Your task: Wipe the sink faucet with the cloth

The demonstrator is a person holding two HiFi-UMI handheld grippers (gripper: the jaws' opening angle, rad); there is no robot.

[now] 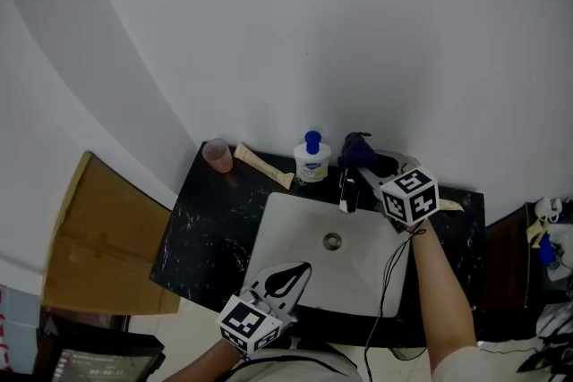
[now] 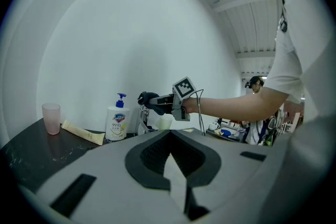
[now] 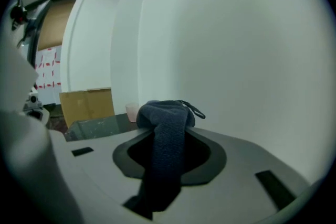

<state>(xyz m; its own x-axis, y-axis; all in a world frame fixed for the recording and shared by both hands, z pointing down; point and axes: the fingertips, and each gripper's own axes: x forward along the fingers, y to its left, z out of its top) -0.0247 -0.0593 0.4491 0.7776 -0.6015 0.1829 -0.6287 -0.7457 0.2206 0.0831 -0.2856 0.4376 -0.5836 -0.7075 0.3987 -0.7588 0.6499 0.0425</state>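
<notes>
A chrome faucet (image 1: 347,191) stands at the back of the white sink (image 1: 291,237); in the left gripper view the faucet (image 2: 143,122) shows behind my left jaws. My right gripper (image 1: 367,164) is shut on a dark blue cloth (image 1: 356,148), held just above and behind the faucet's top. In the right gripper view the cloth (image 3: 167,139) is bunched over the jaw tips and hangs down between them. My left gripper (image 1: 303,267) hovers over the sink's front edge, its jaws together with nothing in them. From there the right gripper (image 2: 157,104) and the cloth (image 2: 148,98) show above the faucet.
On the black marble counter (image 1: 206,228) stand a soap pump bottle (image 1: 312,160), a pink cup (image 1: 218,155) and a lying cream tube (image 1: 264,167), all left of the faucet. A cardboard box (image 1: 98,246) sits left of the counter. The wall is close behind.
</notes>
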